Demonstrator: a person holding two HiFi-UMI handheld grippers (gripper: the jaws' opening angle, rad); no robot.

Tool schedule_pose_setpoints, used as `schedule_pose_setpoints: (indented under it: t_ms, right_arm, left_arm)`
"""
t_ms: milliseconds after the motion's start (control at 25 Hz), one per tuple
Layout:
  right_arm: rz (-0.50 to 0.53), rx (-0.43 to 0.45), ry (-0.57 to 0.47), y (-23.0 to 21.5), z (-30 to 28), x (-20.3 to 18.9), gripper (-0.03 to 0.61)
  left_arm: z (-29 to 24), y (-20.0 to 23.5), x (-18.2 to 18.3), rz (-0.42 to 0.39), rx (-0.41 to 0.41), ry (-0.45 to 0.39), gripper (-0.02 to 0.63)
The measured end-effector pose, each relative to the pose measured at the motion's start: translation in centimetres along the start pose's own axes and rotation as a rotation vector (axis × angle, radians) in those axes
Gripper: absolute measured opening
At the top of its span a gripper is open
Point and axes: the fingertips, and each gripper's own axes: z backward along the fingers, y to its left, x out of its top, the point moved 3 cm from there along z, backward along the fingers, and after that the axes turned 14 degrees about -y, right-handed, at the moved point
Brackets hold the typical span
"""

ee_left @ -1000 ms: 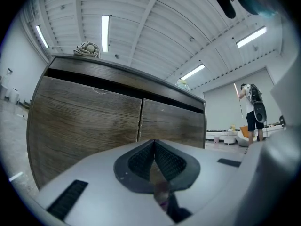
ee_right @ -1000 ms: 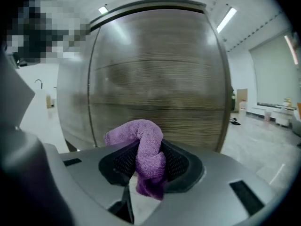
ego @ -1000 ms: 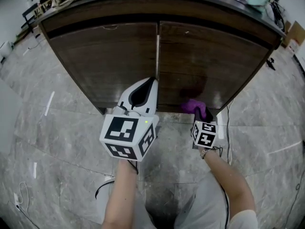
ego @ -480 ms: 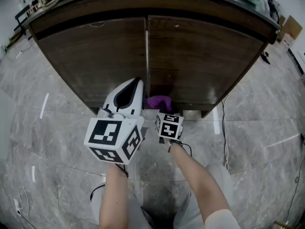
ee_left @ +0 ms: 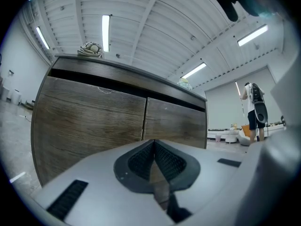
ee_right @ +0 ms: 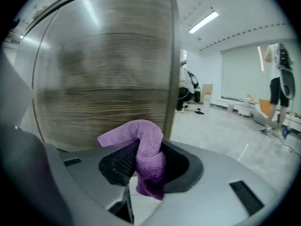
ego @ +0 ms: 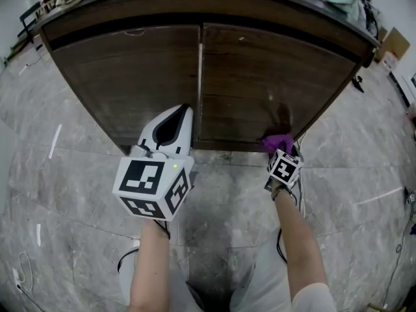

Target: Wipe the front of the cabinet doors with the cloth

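- Cloth [ee_right: 141,136], purple and bunched, is pinched in the right claw [ee_right: 149,161]; the jaws clamp onto its middle and a fold sticks out ahead of them.
- That fold is touching or just short of the wood of the right door [ee_right: 103,79]; the right gripper view does not settle which.
- In the head view the right claw [ego: 279,149] holds the cloth [ego: 276,142] low on the right door [ego: 260,77], at its bottom outer corner, just above the floor [ego: 351,168].
- The left claw [ee_left: 154,157] has its jaws pressed together on nothing. It is held in front of the left door [ego: 130,77], near the seam, and apart from the wood.
- Progress, as a judgement: the wiping is under way along the bottom strip of the right door. A darker patch just above the cloth may be a damp trace or a shadow; I cannot tell which.
- Nothing shows that the upper part of the right door or any of the left door has been wiped, so most of the two fronts probably remain.
- Half a second ago the cloth was at the bottom of the right door close to the seam; it has since swept outward to the far corner.
- A second ago it was about where it is now, so the strokes run side to side.
- The left claw has barely shifted over that time.
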Motion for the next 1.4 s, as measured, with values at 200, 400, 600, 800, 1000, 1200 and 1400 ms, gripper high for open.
schedule_pose_setpoints:
  t_ms: [200, 400, 600, 800, 1000, 1200, 1400]
  right_arm:
    - [0.052, -0.185, 0.004, -8.2, 0.3, 1.1, 0.141]
    - [0.002, -0.263, -0.011, -11.5, 0.7, 2.1, 0.141]
    - [0.070, 0.032, -0.185, -2.9, 3.7, 10.0, 0.141]
    - [0.015, 0.496, -0.366, 14.1, 11.9, 21.9, 0.141]
    - [-0.029, 0.794, -0.441, 28.7, 18.1, 28.8, 0.141]
    - [-0.010, 0.931, -0.485, 40.5, 21.1, 32.9, 0.141]
    - [-0.003, 1.008, -0.440, 50.3, 22.4, 34.1, 0.141]
  left_arm:
    - [-0.3, -0.5, -0.3, -0.010, -0.003, 0.008, 0.006]
    - [-0.3, -0.5, -0.3, -0.043, -0.007, 0.018, 0.006]
    - [0.4, 1.1, 1.2, -0.093, 0.009, -0.011, 0.006]
    - [3.0, 5.2, 4.8, -0.127, 0.081, -0.062, 0.006]
    - [8.1, 10.6, 8.2, -0.177, 0.327, -0.110, 0.006]
    - [11.7, 13.6, 10.1, -0.151, 0.361, -0.142, 0.006]
    - [15.0, 15.8, 9.5, -0.100, 0.424, -0.166, 0.006]
